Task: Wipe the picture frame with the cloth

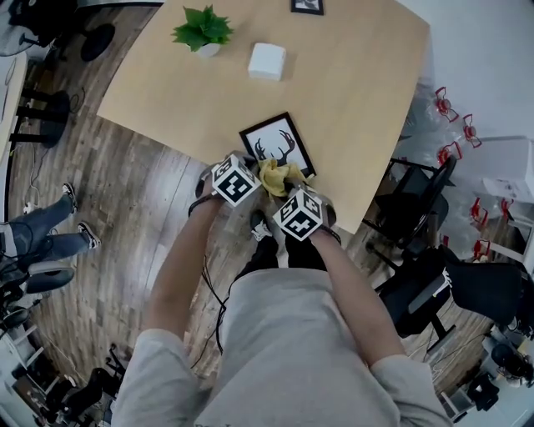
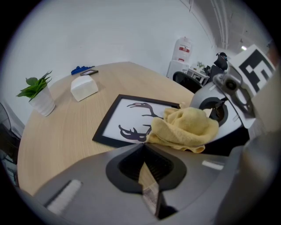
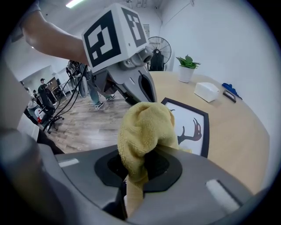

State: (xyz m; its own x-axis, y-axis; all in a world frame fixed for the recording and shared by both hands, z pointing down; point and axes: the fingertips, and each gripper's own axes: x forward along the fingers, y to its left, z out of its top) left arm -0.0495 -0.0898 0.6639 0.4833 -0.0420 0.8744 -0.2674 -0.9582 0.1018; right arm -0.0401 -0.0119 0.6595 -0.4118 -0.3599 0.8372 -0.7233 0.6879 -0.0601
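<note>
The black picture frame (image 1: pixel 277 143) with a deer-antler print lies flat at the near edge of the wooden table (image 1: pixel 350 75). My right gripper (image 1: pixel 288 187) is shut on a bunched yellow cloth (image 1: pixel 278 175), which rests on the frame's near corner. In the right gripper view the cloth (image 3: pixel 142 129) rises from between the jaws of the gripper (image 3: pixel 139 160), and the frame (image 3: pixel 195 125) shows behind it. My left gripper (image 1: pixel 252 168) hovers just left of the cloth, jaws shut with nothing in them. Its own view shows the frame (image 2: pixel 125 121) and the cloth (image 2: pixel 186 127) ahead.
A potted plant (image 1: pixel 203 31), a white box (image 1: pixel 267 61) and a small dark frame (image 1: pixel 307 6) stand farther back on the table. Black office chairs (image 1: pixel 417 200) are on the right. A seated person's legs (image 1: pixel 42 238) show at the left.
</note>
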